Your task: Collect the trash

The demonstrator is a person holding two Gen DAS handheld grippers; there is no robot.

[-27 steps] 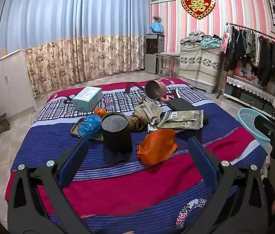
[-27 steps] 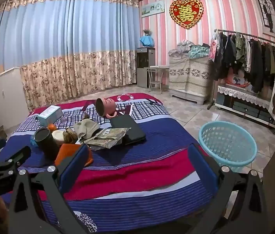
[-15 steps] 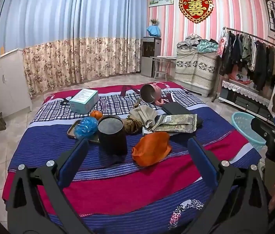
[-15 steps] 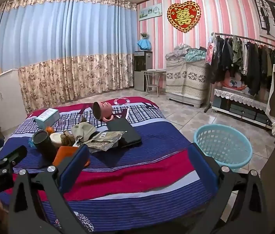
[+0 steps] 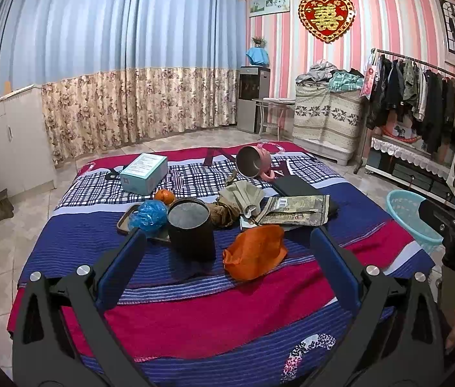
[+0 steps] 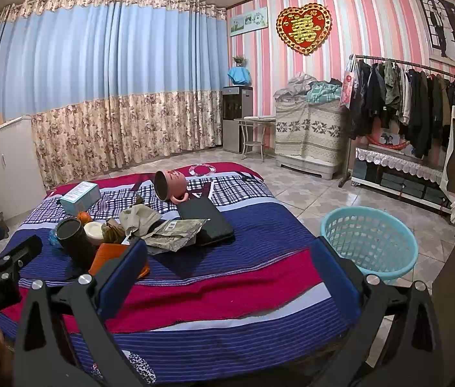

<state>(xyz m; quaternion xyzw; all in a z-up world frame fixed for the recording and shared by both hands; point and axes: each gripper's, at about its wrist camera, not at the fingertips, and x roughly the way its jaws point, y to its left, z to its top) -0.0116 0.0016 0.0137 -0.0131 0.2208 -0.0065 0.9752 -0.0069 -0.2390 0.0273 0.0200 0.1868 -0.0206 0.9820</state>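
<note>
Striped bedding [image 5: 195,316] carries the clutter: beside the black canister [image 5: 190,229] lies an orange wrapper [image 5: 254,251]. Your left gripper [image 5: 227,258] and right gripper [image 6: 227,259] both gape wide, empty, short of it.

On the bed we list: crumpled orange wrapper [image 5: 254,251], near centre, just right of a black canister; crumpled blue bag [image 5: 148,214] on a tray, left; flat camouflage packet [image 5: 295,214], right. Turquoise basket [image 6: 370,243] stands upright on floor, right.
</note>
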